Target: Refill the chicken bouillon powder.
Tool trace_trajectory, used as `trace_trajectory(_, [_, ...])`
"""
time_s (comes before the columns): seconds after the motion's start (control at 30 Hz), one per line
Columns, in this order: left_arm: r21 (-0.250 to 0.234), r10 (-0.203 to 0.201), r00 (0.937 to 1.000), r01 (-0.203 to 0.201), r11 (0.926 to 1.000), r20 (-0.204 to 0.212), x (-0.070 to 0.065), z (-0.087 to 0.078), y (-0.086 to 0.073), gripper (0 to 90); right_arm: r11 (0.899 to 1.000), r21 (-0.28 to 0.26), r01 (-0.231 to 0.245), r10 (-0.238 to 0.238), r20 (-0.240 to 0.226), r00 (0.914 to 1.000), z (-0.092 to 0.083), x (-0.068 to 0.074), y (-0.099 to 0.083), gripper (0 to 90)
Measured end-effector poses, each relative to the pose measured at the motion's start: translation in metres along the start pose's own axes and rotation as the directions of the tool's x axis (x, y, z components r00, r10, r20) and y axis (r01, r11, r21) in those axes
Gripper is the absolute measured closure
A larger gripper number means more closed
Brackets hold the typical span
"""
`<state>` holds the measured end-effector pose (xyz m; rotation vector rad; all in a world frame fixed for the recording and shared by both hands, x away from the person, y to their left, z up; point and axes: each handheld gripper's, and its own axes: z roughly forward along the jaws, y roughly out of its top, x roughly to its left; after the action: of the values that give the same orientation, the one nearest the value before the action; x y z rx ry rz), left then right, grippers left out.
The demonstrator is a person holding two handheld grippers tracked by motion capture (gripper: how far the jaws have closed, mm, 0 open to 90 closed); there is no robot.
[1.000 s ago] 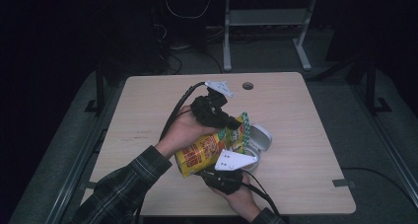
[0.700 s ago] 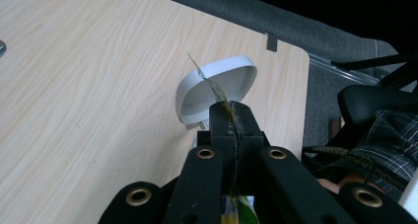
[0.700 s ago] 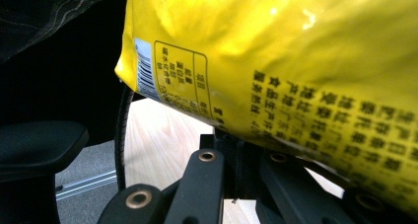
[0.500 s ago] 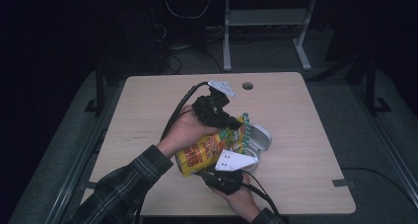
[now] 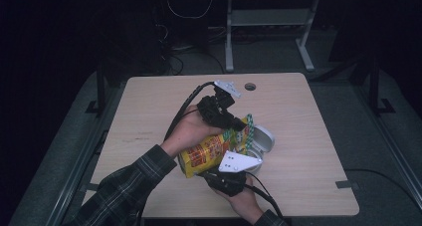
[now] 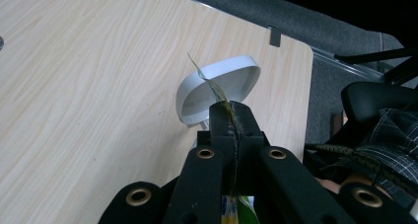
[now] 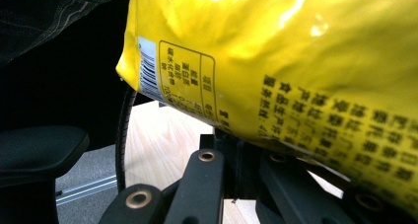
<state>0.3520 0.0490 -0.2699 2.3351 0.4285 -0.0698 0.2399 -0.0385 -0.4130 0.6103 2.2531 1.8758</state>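
Note:
A yellow snack bag (image 5: pixel 204 154) hangs tilted above the wooden table (image 5: pixel 298 106), held between both grippers. My left gripper (image 5: pixel 238 125) is shut on the bag's green top edge; in the left gripper view its jaws (image 6: pixel 230 110) pinch the thin foil strip (image 6: pixel 213 89). A white bowl (image 5: pixel 263 141) lies tipped on the table just beyond and below that edge (image 6: pixel 222 83). My right gripper (image 5: pixel 230 167) sits under the bag's lower side. In the right gripper view its jaws (image 7: pixel 235 140) stand together against the bag's printed back (image 7: pixel 296 51), with their tips hidden behind it.
A round cable hole (image 5: pixel 250 86) sits near the table's far edge. A grey metal frame (image 5: pixel 268 22) stands on the floor behind the table. A black chair seat (image 7: pixel 34 150) shows beside the table's near side.

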Motion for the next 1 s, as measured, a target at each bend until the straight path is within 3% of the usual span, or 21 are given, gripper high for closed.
trace_trajectory(1.0, [0.021,-0.006,1.0,0.006,0.9998,-0.005,-0.0011,0.0049,0.0044,90.0,1.0,-0.014,-0.008,0.008,-0.001,1.0,-0.0017,-0.0004,0.0003,90.0])
